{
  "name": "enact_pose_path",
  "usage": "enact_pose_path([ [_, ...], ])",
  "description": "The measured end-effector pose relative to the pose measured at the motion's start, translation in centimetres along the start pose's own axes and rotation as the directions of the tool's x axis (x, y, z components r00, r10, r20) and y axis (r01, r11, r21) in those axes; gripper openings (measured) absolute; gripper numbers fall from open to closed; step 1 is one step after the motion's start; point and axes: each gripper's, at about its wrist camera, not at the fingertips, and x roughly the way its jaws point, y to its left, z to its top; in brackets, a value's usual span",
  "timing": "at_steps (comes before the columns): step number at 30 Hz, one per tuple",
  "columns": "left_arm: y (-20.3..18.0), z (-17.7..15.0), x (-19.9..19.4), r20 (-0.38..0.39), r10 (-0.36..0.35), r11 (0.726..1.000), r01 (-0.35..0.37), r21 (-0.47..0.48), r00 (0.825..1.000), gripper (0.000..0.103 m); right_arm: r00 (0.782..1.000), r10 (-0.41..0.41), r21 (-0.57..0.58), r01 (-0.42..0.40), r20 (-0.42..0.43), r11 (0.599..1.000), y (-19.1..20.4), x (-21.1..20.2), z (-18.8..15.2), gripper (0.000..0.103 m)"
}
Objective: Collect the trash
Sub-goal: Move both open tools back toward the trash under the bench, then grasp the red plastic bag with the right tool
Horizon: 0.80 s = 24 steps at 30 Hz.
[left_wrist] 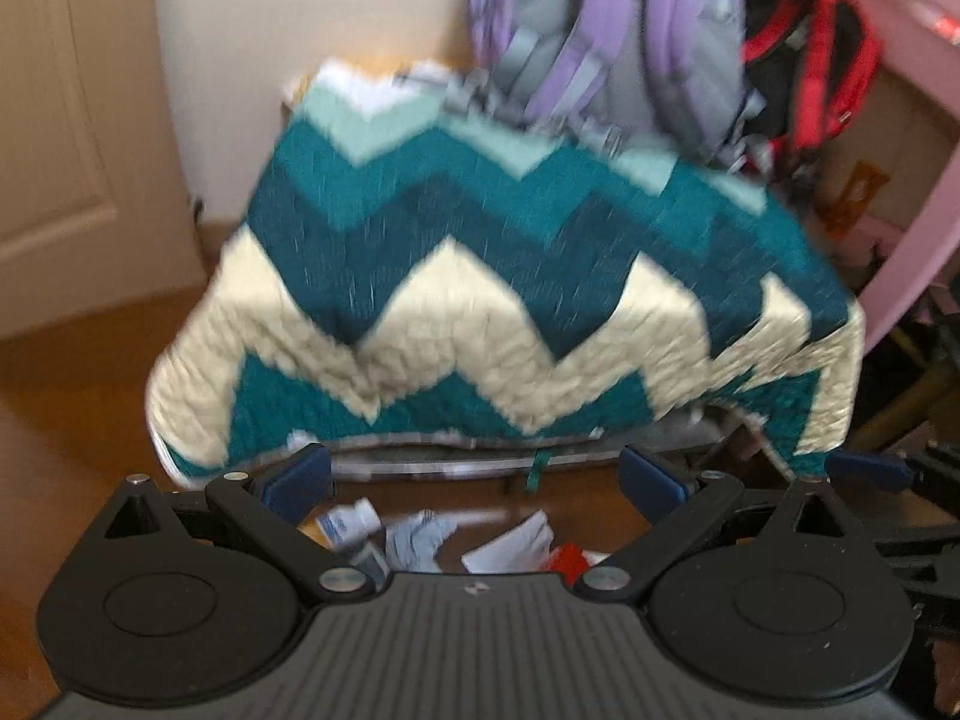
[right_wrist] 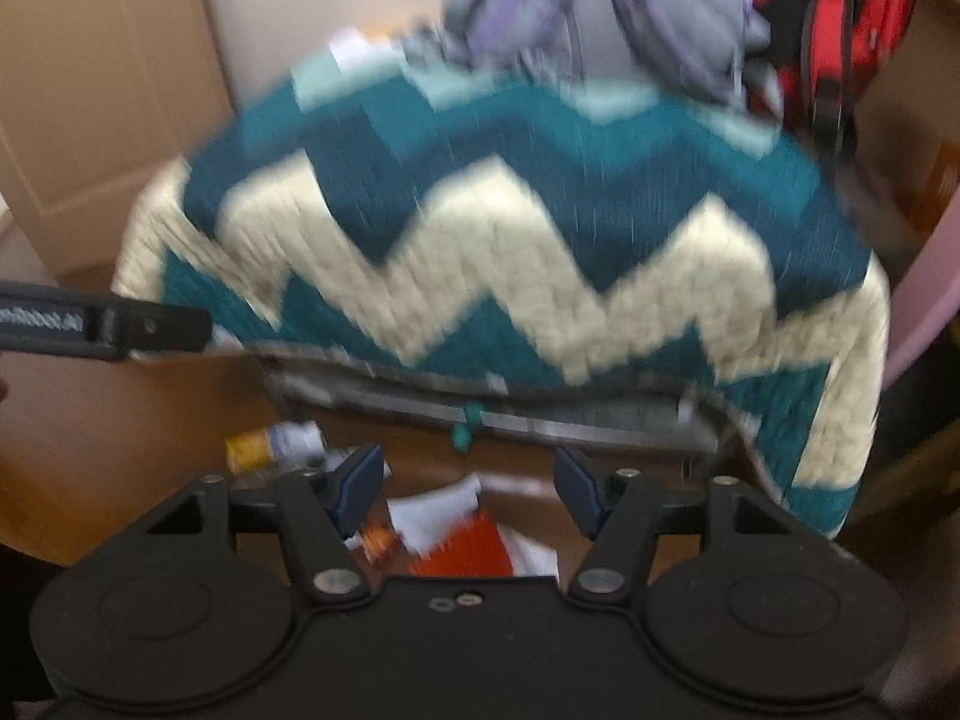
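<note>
Trash lies on the brown floor in front of a draped blanket. The left wrist view shows a small white bottle (left_wrist: 348,525), a crumpled grey-blue paper (left_wrist: 417,540), a white paper (left_wrist: 516,543) and a red scrap (left_wrist: 567,558). My left gripper (left_wrist: 474,480) hangs above them, open, with nothing between its blue pads. In the right wrist view a yellow-and-white bottle (right_wrist: 276,447) lies to the left, and a white paper (right_wrist: 432,513) and a red wrapper (right_wrist: 468,552) lie below my right gripper (right_wrist: 469,495), which is open and empty. Both views are blurred.
A teal-and-cream zigzag blanket (left_wrist: 480,300) hangs over a low piece of furniture just behind the trash. A purple backpack (left_wrist: 600,30) and a red-and-black bag (left_wrist: 810,60) hang above it. Pink furniture (left_wrist: 912,120) stands on the right, a pale door (left_wrist: 60,150) on the left.
</note>
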Motion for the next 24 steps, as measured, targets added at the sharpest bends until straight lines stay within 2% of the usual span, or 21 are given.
enact_pose_path([
  [5, -0.5, -2.8, 6.1, -0.101, 0.015, 1.0, -0.017, -0.019, 0.995, 0.103, 0.985, -0.016, 0.013, 0.018, -0.175, 1.0, -1.6, 6.6, -2.7, 0.062],
  [9, -0.3, -5.9, 11.1, -0.228, 0.036, 0.998, -0.048, -0.05, 0.973, 0.103, 0.958, 0.0, -0.015, -0.004, -0.288, 1.0, -1.9, 10.7, -4.6, 0.062],
  [12, 0.5, -8.1, 14.8, -0.332, 0.032, 0.99, -0.075, -0.119, 0.943, 0.103, 0.939, 0.007, -0.027, -0.017, -0.345, 0.999, -1.7, 13.6, -5.9, 0.062],
  [19, 2.1, -12.2, 22.1, -0.479, 0.02, 0.962, -0.147, -0.23, 0.878, 0.103, 0.883, 0.0, -0.037, -0.02, -0.47, 0.999, -2.2, 20.2, -9.2, 0.062],
  [24, 3.4, -15.8, 26.6, -0.582, -0.03, 0.924, -0.199, -0.325, 0.813, 0.102, 0.844, 0.002, -0.011, -0.01, -0.536, 1.0, -2.8, 23.7, -11.3, 0.062],
])
